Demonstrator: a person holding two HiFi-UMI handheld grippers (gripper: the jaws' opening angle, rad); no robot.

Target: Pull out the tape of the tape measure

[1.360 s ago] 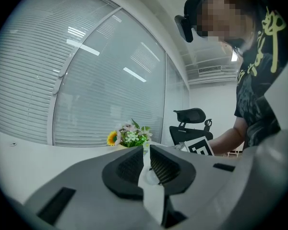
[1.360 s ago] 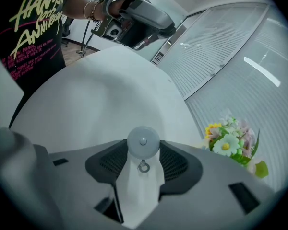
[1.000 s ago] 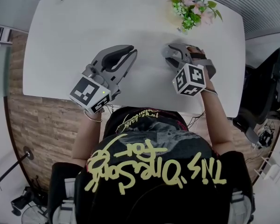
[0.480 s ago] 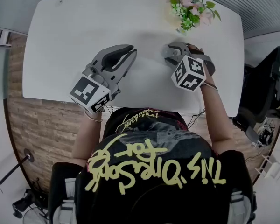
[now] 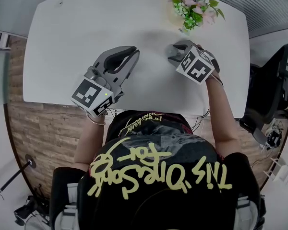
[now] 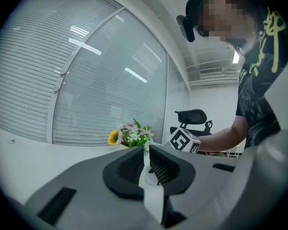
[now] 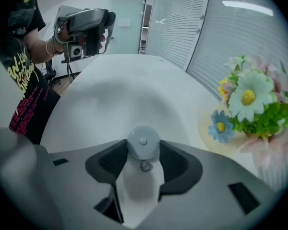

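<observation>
Right claw [image 7: 144, 150]: clamped on tape measure [image 7: 143, 141] between 2 ribbed dark pads [image 7: 175, 161].
Tape measure: round, smooth grey disc, small metal tab [image 7: 145, 166] below, held over white table [image 7: 125, 95].
Left claw [image 6: 146, 153]: pressed together, empty.

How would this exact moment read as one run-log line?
right gripper: shut on round grey tape measure | left gripper: shut, nothing seen held | tape: none seen pulled out | table: flowers at far edge

Black T-shirt [image 5: 153, 176], yellow lettering; grey left hand-held gripper [image 5: 133, 53], right hand-held gripper [image 5: 173, 51], each bearing 1 marker cube [image 5: 92, 96].
</observation>
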